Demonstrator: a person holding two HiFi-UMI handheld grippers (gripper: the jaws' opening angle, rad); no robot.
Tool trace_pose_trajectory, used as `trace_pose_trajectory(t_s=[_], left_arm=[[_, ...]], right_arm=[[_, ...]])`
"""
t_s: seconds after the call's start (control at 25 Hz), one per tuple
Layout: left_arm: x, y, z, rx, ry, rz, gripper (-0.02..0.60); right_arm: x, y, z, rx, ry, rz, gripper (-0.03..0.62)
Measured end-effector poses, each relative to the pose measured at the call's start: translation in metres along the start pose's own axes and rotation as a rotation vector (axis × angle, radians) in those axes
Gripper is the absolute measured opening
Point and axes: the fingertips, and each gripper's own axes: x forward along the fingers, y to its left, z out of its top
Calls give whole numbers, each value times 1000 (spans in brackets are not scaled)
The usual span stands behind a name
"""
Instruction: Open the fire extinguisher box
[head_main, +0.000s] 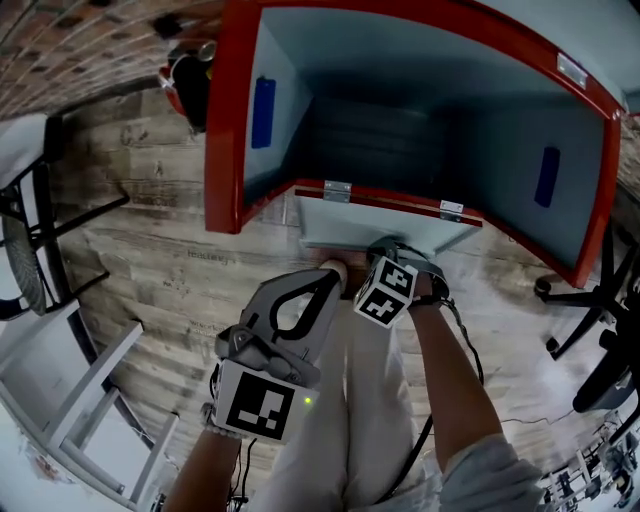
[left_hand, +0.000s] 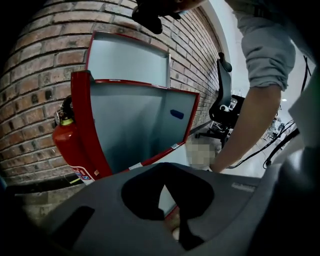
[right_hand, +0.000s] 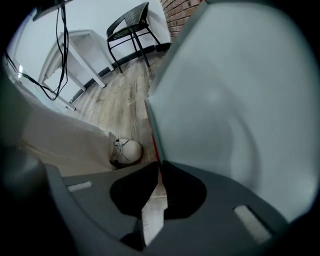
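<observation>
While the door hangs in its pinch, entries run outward from the grip.

1. Right gripper: pointed steeply down, jaws clenched on the door's thin free edge, with the red trim running straight in between them.
2. Door: a pale panel with a red rim, fixed by two metal hinges along the lower lip of the fire extinguisher box. It is swung out and down toward the person, so the interior is laid bare.
3. Box: a red frame set against the brick wall, and it looks empty inside. The fire extinguisher stands just beside it, outside.
4. Left gripper: jaws together with nothing between them, low by the person's legs and apart from the door.
5. Shoe: pale, on the wooden floor near the door's edge.

Handling note (a judgement): the opening looks nearly done, and what remains is lowering the door to rest.
- Let the grip follow the arc round the hinges rather than pulling straight out, so the panel is not twisted.
- Hold the pinch square on the edge, because a thin rim slips easily.
- Draw the foot back before the door comes lower.
- Release only once the door bears its own weight.
</observation>
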Motion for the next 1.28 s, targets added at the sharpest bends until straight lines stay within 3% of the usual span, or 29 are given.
trace_pose_trajectory(t_s=[0.12, 0.28, 0.36, 0.52, 1.28], left_arm=[[4, 6, 5, 9, -15, 5, 0], [2, 10, 11, 18, -25, 11, 0], [-2, 10, 15, 22, -26, 14, 0], [-14, 5, 32, 17, -37, 20, 0], [-125, -40, 159, 105, -125, 40, 0]], right_arm=[[3, -6, 0, 5, -6, -11, 82], [-10, -15, 4, 128, -47, -20, 137], [-24, -21, 7, 170, -75, -41, 119], [-65, -33, 7, 239, -130, -116, 6], [-327, 2, 37, 485, -458, -251, 8]])
